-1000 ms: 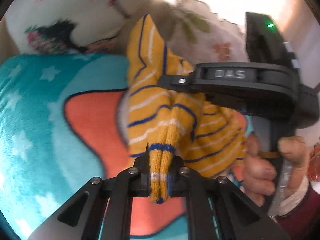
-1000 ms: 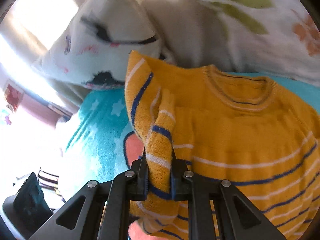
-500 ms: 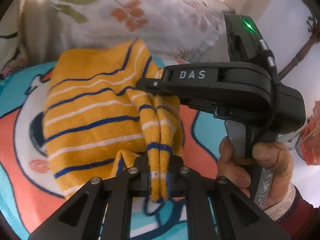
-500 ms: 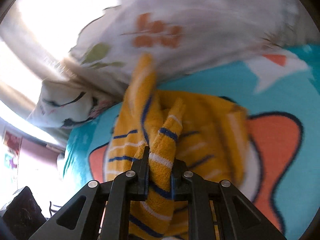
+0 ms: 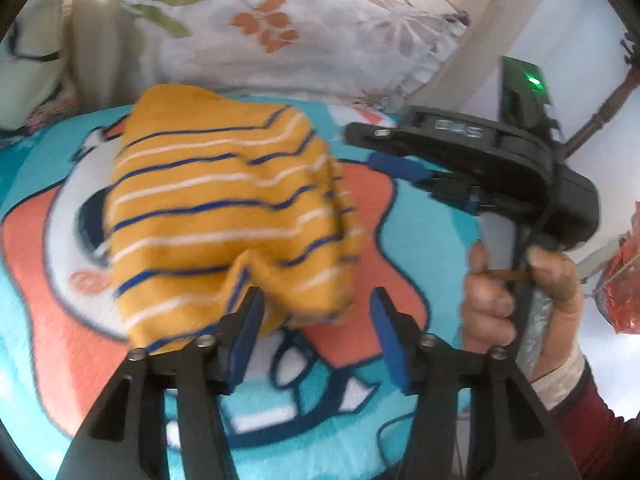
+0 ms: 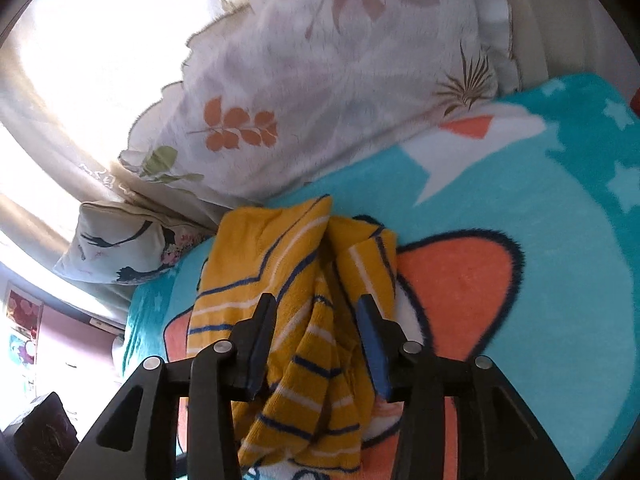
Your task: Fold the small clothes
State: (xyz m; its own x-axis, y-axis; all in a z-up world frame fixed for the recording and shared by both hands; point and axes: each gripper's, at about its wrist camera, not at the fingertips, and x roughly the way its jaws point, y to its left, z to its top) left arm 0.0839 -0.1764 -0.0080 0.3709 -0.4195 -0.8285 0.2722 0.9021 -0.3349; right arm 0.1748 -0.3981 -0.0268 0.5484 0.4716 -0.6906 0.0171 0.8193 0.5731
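Now both my grippers stand with their jaws spread and nothing pinched between them. My left gripper (image 5: 316,320) hangs just over the near edge of the sweater (image 5: 224,208), and the yellow knit bulges up between its blue pads (image 5: 390,340) without either pad pressing it. My right gripper (image 6: 316,336) is spread the same way, with a bunched fold of the sweater (image 6: 304,312) lying loose in the gap between its fingers.

From my left wrist I see the right gripper (image 5: 400,164) from the side, its blue pad showing, just to the right of the sweater and apart from it. My right hand (image 5: 512,300) is wrapped around its handle, and a green light glows on the unit above.

The sweater is yellow with blue and white stripes. It lies in a folded, rumpled heap on the blanket (image 5: 432,236), over the orange patch of the cartoon print. The blanket (image 6: 540,208) is teal with white stars. Behind the sweater a leaf-print pillow (image 5: 304,32) leans at the head of the bed, touching the blanket's far edge. A second pillow (image 6: 116,248) sits to its left in the right wrist view. An orange packet (image 5: 624,288) shows at the far right edge of the left wrist view.
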